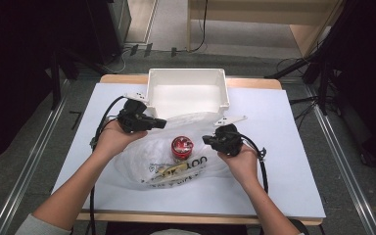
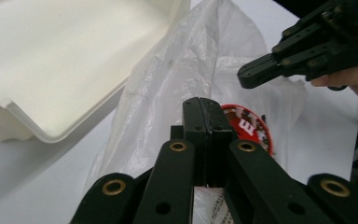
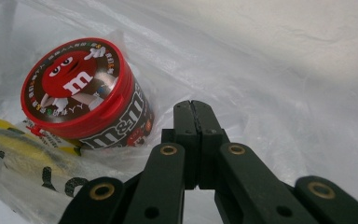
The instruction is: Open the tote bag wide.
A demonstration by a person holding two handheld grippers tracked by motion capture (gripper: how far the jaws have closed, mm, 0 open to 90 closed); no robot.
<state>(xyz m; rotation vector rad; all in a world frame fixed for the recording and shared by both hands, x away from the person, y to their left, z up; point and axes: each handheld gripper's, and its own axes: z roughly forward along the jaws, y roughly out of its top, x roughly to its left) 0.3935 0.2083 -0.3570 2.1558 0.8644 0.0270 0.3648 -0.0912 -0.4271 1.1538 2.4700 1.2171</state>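
Note:
A thin clear plastic bag [image 1: 196, 123] lies on the white table sheet, its mouth towards the white bin. Inside it stands a red-lidded M&M's tub [image 1: 181, 147] next to a flat yellow packet [image 1: 169, 170]. My left gripper [image 1: 162, 123] hovers at the bag's left upper edge, jaws shut flat together [image 2: 204, 105], with the bag [image 2: 182, 70] and the tub [image 2: 249, 126] beyond them. My right gripper [image 1: 206, 139] is to the right of the tub, also shut [image 3: 192, 106]. Just to its left are the tub [image 3: 81, 93] and the packet [image 3: 9, 135]. Nothing shows between either pair of jaws.
A white rectangular bin [image 1: 186, 72] stands at the table's far edge, directly behind the bag; its rim [image 2: 51, 135] is close on the left of my left gripper. The right gripper [image 2: 247, 77] shows across the bag. White sheet [image 1: 293, 161] spreads to both sides.

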